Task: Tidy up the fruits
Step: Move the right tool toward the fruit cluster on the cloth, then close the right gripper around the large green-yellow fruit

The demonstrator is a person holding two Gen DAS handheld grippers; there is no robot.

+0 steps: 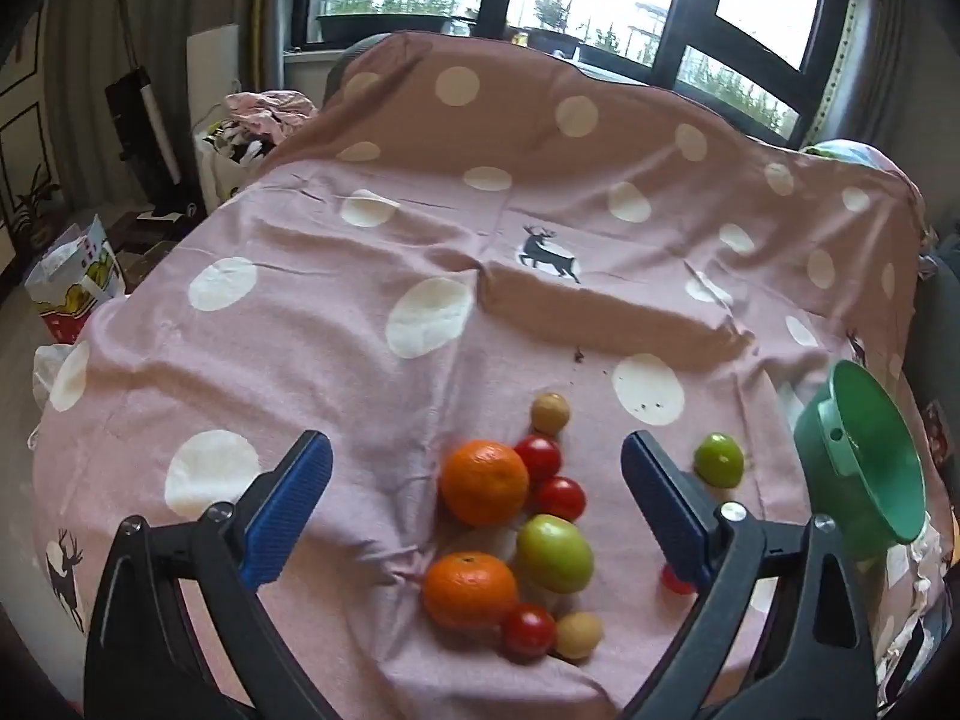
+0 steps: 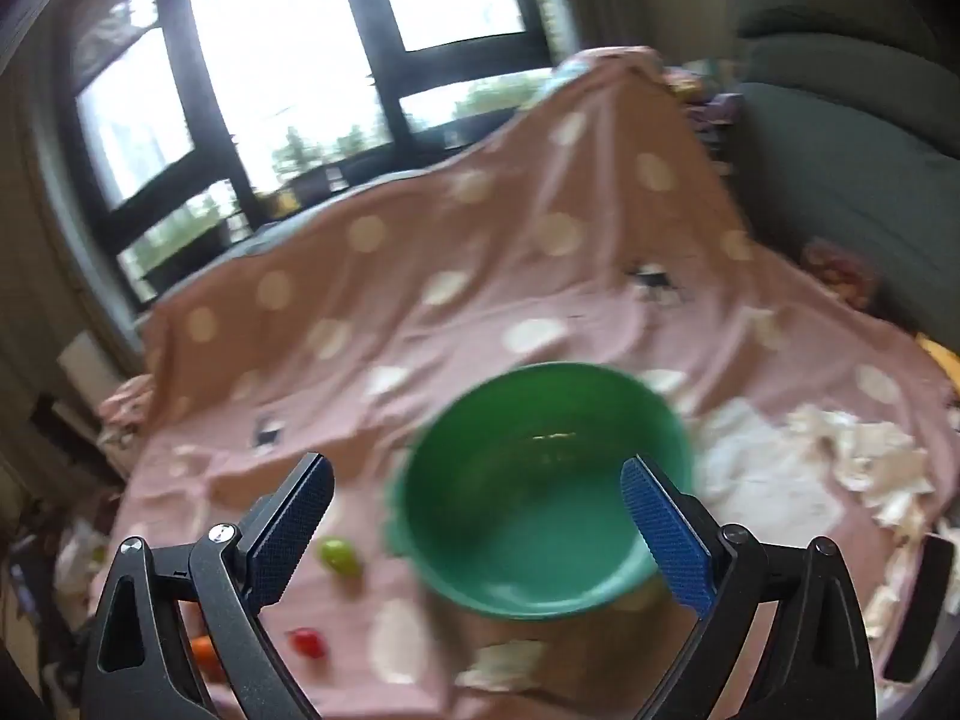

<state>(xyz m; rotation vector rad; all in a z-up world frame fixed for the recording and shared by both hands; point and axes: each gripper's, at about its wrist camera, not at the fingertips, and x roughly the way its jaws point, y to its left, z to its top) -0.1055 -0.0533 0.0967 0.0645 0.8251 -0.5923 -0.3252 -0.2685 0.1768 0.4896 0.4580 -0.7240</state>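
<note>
Rumpled pink dotted cloth (image 1: 360,276); round glossy fruits (image 1: 510,534) clustered; smooth green plastic bowl (image 2: 540,510); both jaws wide, empty

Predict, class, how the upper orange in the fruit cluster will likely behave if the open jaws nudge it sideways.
The upper orange is round, so it would probably roll rather than slide. It touches a red tomato, which would likely get knocked along. The wrinkled pink cloth may slow it quickly.
</note>
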